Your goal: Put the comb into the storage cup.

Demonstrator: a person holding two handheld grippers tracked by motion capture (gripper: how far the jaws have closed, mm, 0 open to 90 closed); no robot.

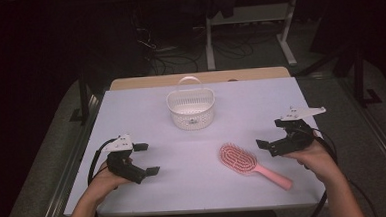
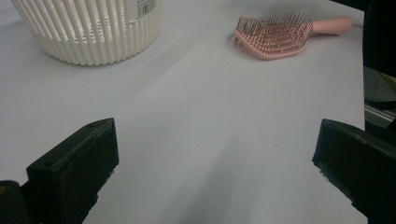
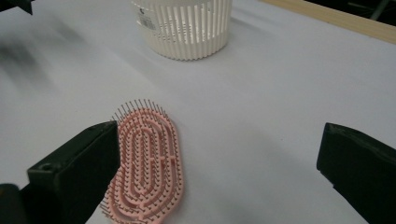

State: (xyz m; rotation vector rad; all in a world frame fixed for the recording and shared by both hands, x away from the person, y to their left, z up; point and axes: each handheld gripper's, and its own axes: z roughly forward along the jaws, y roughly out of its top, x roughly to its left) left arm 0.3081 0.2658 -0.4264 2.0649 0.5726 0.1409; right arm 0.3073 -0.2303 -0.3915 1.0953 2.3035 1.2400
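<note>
Both grippers poised over the white table (image 1: 136, 201), brush not yet taken.
My left gripper (image 1: 146, 159) idles, jaws spread and empty; the white slatted plastic basket (image 1: 191, 108) waits mid-table; I'd lower the wide-open right gripper (image 1: 271, 136) squarely across the flat pink plastic hairbrush (image 1: 253, 165) beside it.

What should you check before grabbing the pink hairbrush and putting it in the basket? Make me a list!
1. Right gripper jaws open wide: ok.
2. Right gripper near the pink hairbrush: ok, it hovers just beside the bristle head, not touching.
3. Hairbrush lying free on the white table, nothing on or against it: ok, bristles up.
4. Handle easy to reach: ok, it points toward the person's right hand.
5. White basket upright, top open: ok, handle stands up at the far rim.
6. Basket has room for the brush: cannot tell, something small lies inside.
7. Left gripper out of the way: ok, jaws open, far from brush and basket.
</note>
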